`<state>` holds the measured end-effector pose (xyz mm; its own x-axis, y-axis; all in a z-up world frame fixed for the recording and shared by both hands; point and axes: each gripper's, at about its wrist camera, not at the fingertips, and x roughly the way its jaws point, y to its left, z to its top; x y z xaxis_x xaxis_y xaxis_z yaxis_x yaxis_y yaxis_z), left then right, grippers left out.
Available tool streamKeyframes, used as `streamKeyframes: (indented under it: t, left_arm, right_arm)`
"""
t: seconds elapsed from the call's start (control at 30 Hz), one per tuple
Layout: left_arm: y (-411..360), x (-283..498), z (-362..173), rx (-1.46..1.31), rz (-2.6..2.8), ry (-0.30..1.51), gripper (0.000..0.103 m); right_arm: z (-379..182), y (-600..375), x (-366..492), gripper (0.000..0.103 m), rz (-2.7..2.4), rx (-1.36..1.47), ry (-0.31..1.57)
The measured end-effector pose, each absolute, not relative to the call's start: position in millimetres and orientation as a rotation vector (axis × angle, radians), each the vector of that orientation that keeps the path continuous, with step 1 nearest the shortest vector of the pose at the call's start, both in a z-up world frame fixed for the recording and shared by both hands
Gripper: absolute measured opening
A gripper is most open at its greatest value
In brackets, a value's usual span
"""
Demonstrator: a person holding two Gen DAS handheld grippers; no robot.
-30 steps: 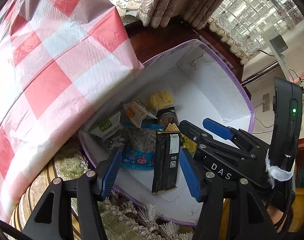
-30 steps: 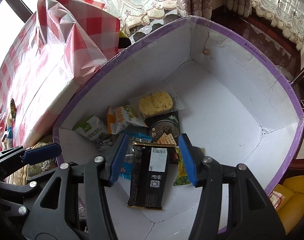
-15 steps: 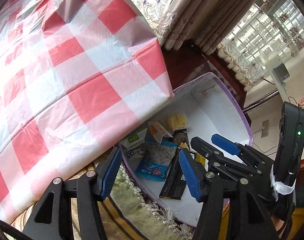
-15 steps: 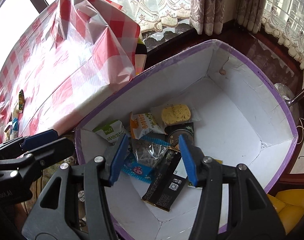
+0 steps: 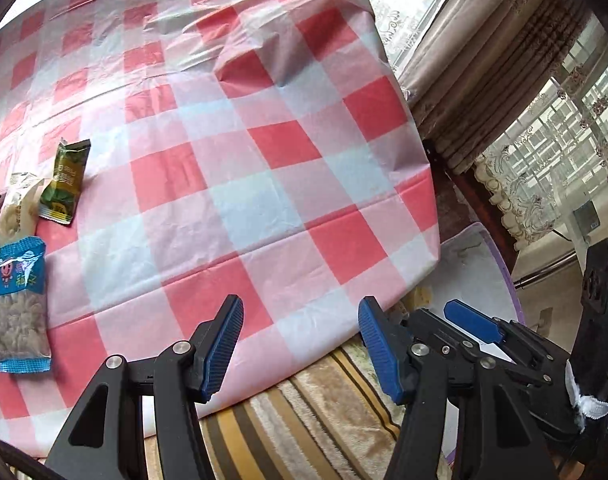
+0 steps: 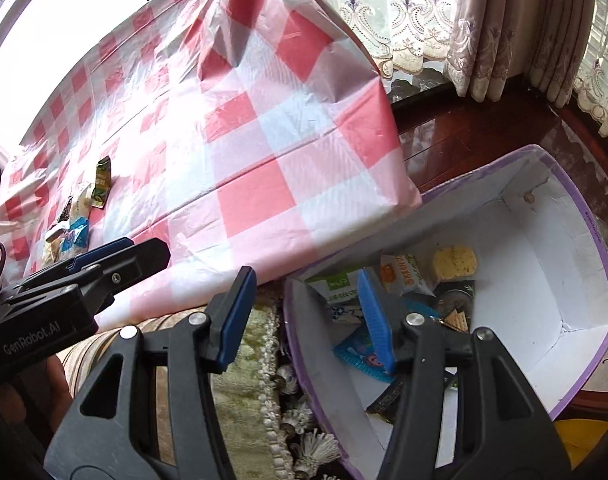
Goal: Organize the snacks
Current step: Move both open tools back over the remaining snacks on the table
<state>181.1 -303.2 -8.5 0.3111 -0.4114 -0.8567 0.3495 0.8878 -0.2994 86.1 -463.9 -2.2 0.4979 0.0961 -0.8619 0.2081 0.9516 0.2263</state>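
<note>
— Grippers?
— Left gripper (image 5: 300, 344) and right gripper (image 6: 304, 316) both parted, nothing between the pads.
— Snacks?
— Several lie in the white box (image 6: 535, 248); green packet (image 5: 66, 182) and blue packet (image 5: 18, 304) rest on the checked tablecloth (image 5: 240, 152).

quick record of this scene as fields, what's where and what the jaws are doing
left gripper: jaws apart, nothing between them
right gripper: jaws apart, nothing between them
box: white inside, purple rim, beside the table, below its edge
in box: several snack packets, among them a yellow cracker packet
checked tablecloth: red and white
left on table: green packet, blue-labelled nut packet, a few more beside them
</note>
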Motion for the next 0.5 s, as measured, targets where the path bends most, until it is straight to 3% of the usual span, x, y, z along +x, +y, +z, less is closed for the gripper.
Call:
streamKeyframes:
  t: [0.5]
  left_arm:
    - [-177, 209, 9, -0.160, -0.270, 0.978, 0.061]
  right_arm:
    - [21, -392, 136, 0.064, -0.003, 0.293, 0.986]
